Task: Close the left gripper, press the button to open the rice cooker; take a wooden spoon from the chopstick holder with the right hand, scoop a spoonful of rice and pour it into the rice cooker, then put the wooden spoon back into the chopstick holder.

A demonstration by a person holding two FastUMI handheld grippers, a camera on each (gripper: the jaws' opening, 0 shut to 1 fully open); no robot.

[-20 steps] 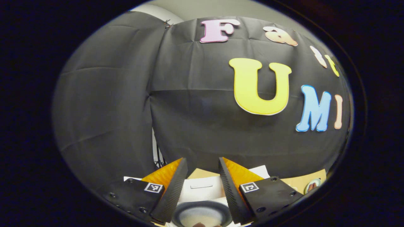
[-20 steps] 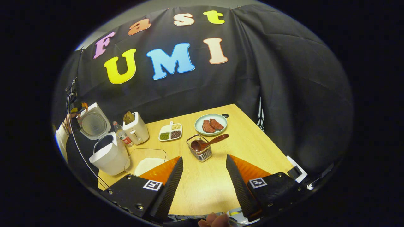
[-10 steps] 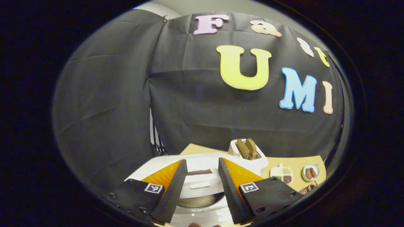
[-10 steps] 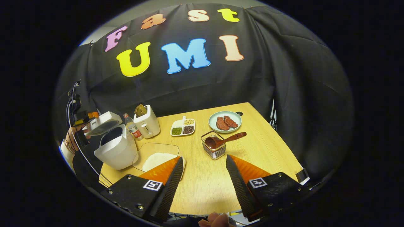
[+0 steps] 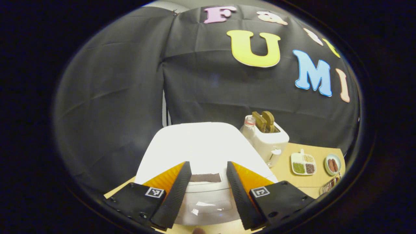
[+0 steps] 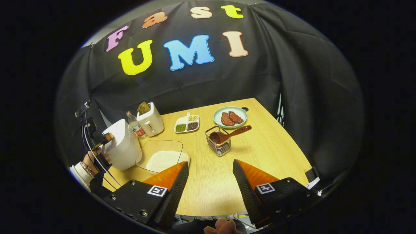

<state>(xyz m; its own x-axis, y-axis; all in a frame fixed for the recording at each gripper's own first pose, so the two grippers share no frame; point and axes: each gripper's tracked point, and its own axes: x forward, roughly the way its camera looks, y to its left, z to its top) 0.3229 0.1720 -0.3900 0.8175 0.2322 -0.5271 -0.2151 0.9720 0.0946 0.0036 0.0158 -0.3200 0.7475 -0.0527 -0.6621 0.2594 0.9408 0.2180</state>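
White rice cooker (image 5: pixel 198 146) (lid down)

Rice cooker (image 5: pixel 198 146) base cut off at frame bottom; bottle (image 5: pixel 248 125) mostly hidden behind toaster (image 5: pixel 268 141); cooker button not discernible.

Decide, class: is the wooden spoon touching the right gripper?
Apart. In the right gripper view the wooden spoon rests in the chopstick holder, with bare table between it and the open right gripper.
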